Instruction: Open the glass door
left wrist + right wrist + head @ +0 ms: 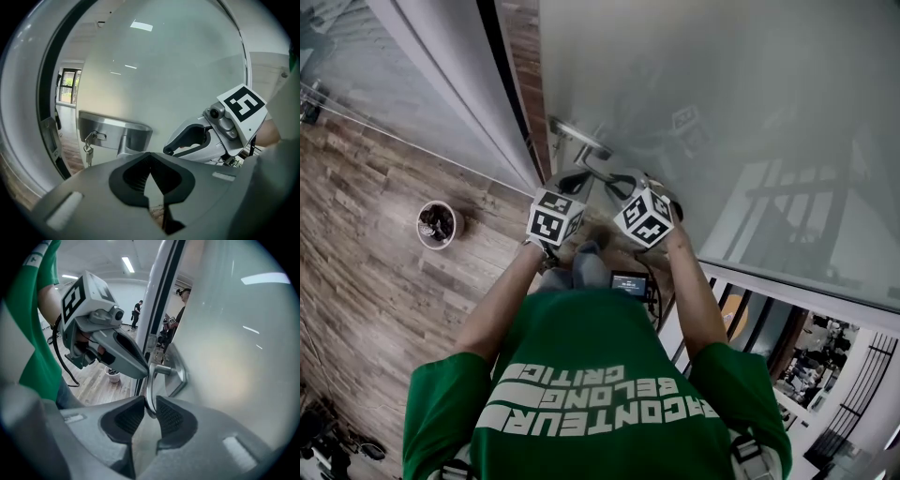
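Above the wooden floor (366, 244), where a small white pot (439, 224) is sitting, the right tongs (149, 406) are clamping the lever handle (150, 383) of the frosted glass door (722, 112). Close beside them, the left tongs (150, 159) are hovering near the metal lock plate (115, 131), jaws together and holding nothing.

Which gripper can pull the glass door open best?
The right gripper: its jaws clamp the door handle. The left gripper has its jaws together, holding nothing, just near the handle plate.
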`<state>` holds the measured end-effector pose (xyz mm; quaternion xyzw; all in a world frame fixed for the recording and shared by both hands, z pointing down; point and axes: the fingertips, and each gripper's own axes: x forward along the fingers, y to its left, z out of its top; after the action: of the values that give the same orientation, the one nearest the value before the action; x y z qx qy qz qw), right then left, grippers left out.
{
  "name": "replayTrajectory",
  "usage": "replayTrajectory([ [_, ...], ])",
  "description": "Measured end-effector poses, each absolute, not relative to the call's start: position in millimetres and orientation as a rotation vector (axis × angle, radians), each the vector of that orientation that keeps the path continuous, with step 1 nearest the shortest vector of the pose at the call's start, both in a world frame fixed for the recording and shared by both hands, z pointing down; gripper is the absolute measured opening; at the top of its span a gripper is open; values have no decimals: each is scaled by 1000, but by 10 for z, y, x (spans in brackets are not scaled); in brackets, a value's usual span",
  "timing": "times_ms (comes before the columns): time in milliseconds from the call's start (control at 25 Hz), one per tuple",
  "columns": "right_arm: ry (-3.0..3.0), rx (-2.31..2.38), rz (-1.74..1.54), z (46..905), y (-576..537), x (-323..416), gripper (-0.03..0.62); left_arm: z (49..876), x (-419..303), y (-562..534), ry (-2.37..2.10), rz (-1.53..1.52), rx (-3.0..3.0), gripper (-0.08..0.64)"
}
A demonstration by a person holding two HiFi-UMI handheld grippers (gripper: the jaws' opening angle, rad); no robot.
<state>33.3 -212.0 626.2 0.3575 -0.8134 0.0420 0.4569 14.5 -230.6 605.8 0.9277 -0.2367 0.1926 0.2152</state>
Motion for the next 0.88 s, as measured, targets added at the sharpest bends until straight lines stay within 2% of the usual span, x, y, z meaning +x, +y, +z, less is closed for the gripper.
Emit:
replayTrajectory([
  [880,-1892,1136,236,6169,-3372,1544,64,5725,1055,-2959,-677,524,2627,17],
])
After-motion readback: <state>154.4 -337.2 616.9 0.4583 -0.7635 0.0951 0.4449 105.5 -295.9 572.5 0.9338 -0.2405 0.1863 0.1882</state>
